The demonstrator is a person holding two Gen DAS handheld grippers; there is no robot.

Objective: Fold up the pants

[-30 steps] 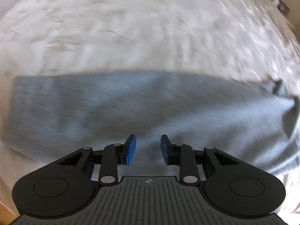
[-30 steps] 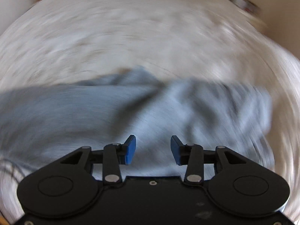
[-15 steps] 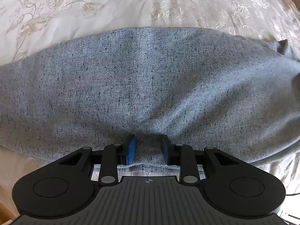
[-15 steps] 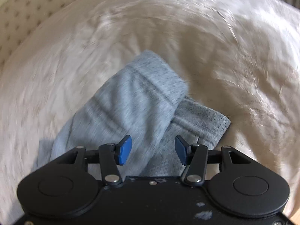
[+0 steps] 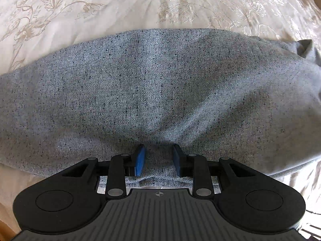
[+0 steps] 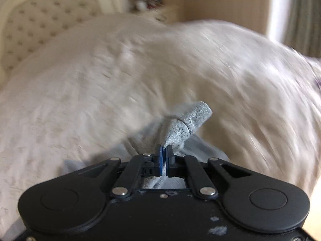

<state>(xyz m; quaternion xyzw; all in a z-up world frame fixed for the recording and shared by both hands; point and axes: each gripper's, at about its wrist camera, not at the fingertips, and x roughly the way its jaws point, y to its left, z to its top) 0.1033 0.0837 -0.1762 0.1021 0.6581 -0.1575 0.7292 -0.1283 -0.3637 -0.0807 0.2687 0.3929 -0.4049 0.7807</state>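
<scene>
Since half a second ago our right gripper [image 6: 164,150] snapped shut on the pants [image 5: 160,92] cuff, probably for folding over; our left gripper [image 5: 158,158], jaws partly apart, pins cloth between them.

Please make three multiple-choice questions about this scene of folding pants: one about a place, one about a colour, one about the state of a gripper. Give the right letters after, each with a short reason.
1. Where do the pants lie?
A. on a floral bedspread
B. in a basket
C. on a wooden chair

2. What colour are the pants?
A. red
B. speckled grey
C. black

3. How is the right gripper?
A. wide open and empty
B. shut on a cuff of the pants
C. shut on a pillow

Answers:
1 A: the cream bedspread with a flower pattern surrounds the cloth.
2 B: the knit is grey with dark flecks.
3 B: the pads meet, pinching the ribbed cuff.
</scene>
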